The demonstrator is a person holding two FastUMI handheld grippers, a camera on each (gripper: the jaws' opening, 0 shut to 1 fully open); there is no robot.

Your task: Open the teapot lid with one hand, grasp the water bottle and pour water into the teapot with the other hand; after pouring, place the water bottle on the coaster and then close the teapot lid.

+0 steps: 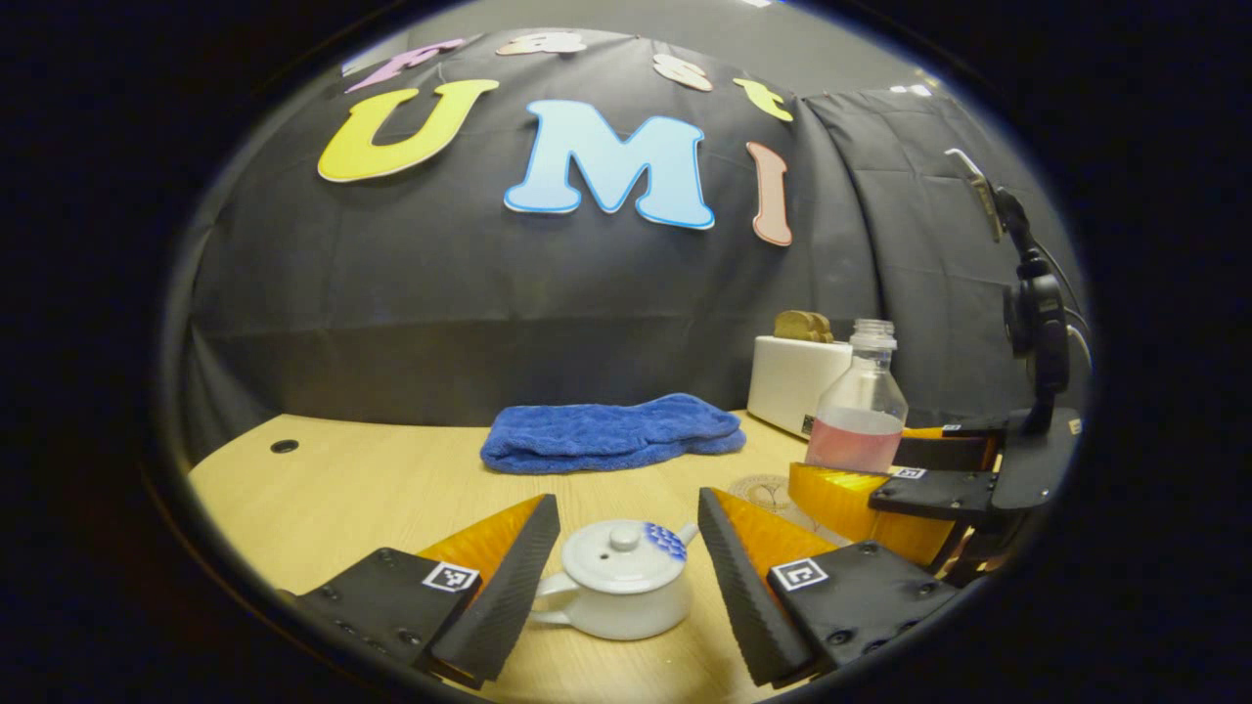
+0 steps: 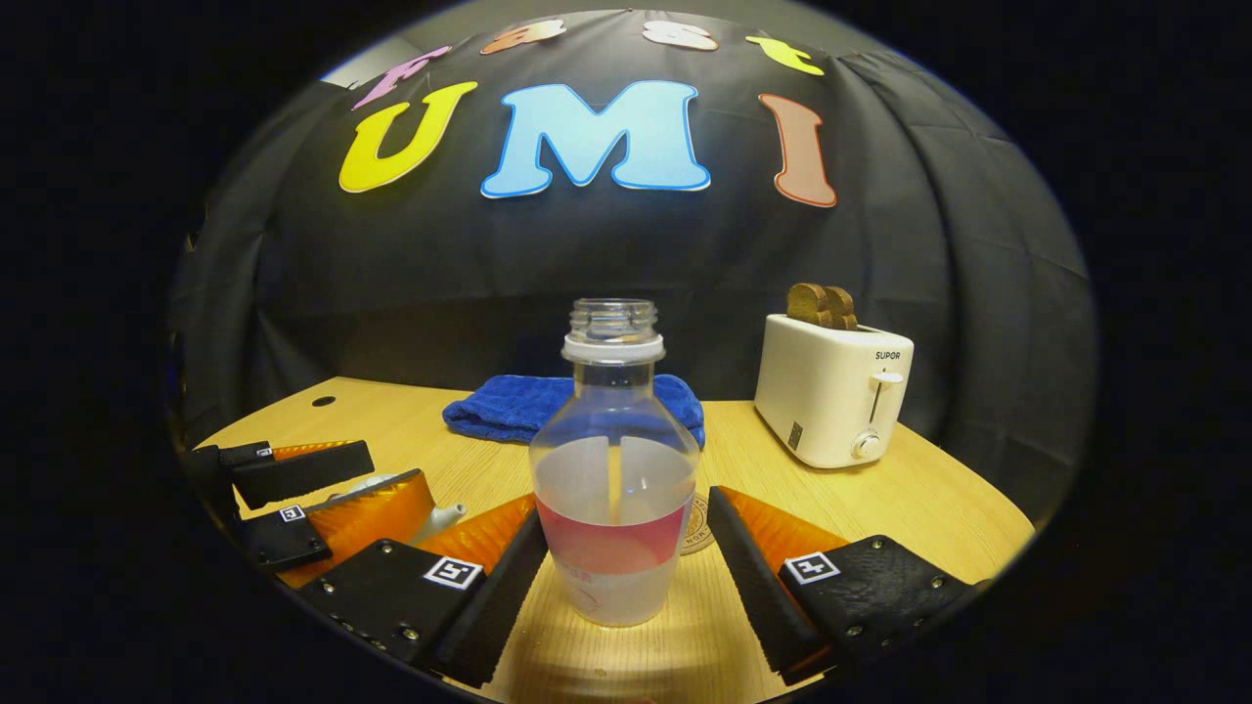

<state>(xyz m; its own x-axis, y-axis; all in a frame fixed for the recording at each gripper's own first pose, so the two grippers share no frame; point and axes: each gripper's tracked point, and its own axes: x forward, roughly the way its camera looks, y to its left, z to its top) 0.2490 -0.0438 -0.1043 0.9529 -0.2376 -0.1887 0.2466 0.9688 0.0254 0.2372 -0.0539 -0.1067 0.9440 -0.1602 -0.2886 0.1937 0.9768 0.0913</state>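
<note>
A white teapot (image 1: 621,582) with blue marks stands on the wooden table, its lid (image 1: 624,550) on. My left gripper (image 1: 626,504) is open, one finger on each side of the pot and apart from it. A clear, uncapped water bottle (image 2: 616,489) holding pinkish water stands upright between the fingers of my open right gripper (image 2: 626,504); I see no firm press on it. In the left gripper view the bottle (image 1: 861,411) and right gripper (image 1: 885,469) are at the right. A round coaster (image 1: 768,489) lies by the bottle. The teapot's spout (image 2: 445,516) peeks past the left gripper (image 2: 396,479).
A folded blue towel (image 1: 611,432) lies at the back of the table. A white toaster (image 2: 831,391) with bread slices in it stands at the back right. The coaster (image 2: 696,523) is just behind the bottle. A black stand (image 1: 1037,332) rises at the far right.
</note>
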